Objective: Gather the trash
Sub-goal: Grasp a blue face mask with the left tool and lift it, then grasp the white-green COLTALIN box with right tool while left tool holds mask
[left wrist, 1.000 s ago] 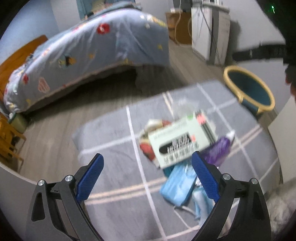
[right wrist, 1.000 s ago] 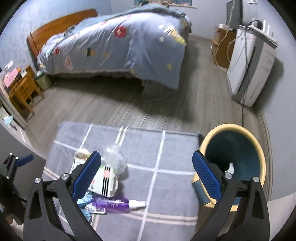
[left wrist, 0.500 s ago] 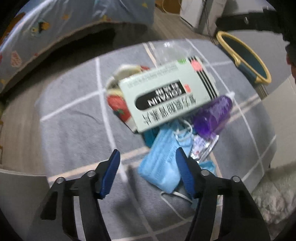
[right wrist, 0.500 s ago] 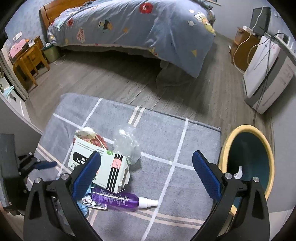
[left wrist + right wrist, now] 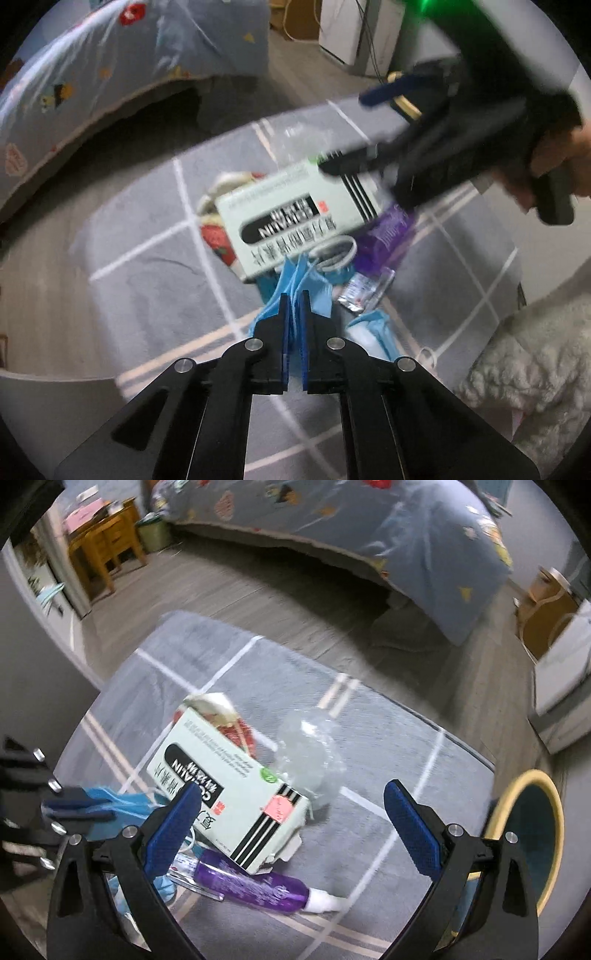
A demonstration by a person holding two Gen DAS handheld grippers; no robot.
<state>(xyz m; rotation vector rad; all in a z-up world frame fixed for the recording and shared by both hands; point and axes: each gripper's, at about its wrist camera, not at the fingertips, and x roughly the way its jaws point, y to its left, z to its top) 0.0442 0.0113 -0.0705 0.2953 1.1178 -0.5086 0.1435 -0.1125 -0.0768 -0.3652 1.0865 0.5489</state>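
Low centre of the left wrist frame, my left gripper (image 5: 293,295) has its fingers pinched on the blue face mask (image 5: 295,284) from the rug's (image 5: 147,295) litter; my right gripper (image 5: 291,805) hangs wide over the box (image 5: 229,786). Next, I judge: carry to the bin (image 5: 550,801).

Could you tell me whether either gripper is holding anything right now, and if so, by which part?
The left gripper is shut on the blue face mask, pinching a bunched fold of it. The right gripper is open above the box, holding nothing.

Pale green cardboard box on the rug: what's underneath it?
Under the pale green cardboard box, a red-and-white wrapper and purple spray bottle poke out; anything fully beneath stays hidden.
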